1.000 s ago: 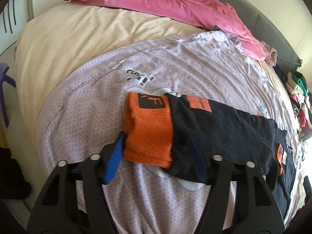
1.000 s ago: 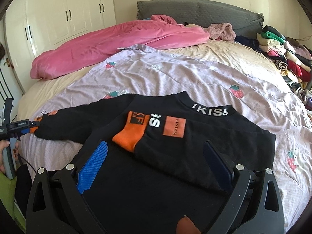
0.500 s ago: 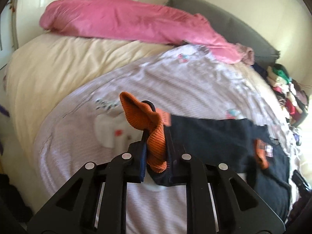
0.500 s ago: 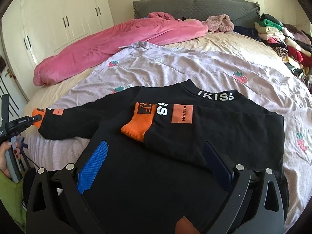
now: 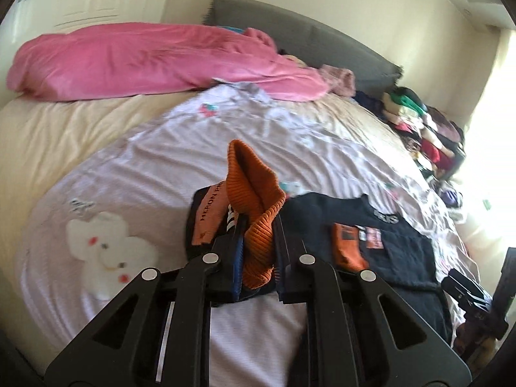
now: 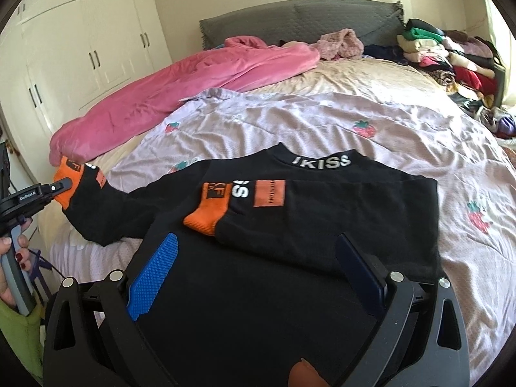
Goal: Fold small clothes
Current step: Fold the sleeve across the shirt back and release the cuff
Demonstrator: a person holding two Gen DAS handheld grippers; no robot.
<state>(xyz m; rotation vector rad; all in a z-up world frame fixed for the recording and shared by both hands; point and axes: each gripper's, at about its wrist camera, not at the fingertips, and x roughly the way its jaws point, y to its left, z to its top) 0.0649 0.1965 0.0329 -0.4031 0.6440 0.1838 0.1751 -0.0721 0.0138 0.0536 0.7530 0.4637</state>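
Since a sec ago: left gripper (image 5: 258, 251) clamped onto orange cuff (image 5: 254, 200) and lifted it off lilac quilt (image 5: 161, 167), sleeve trailing up w/ it; cuff formerly flat on quilt betw. wide jaws. Now pinched tight, cuff bunched and standing upright above the pads. Right gripper (image 6: 258, 274) wide, nothing held, hovering over lower body of black sweatshirt (image 6: 322, 225), which lies spread on quilt, collar away, other sleeve already folded across chest. Step in hand, prob.: carry raised sleeve inward over torso. To do well: keep grip firm, sweep low and straight across, lay cuff beside folded one, avoid dragging body; right could pin hem if fabric shifts.
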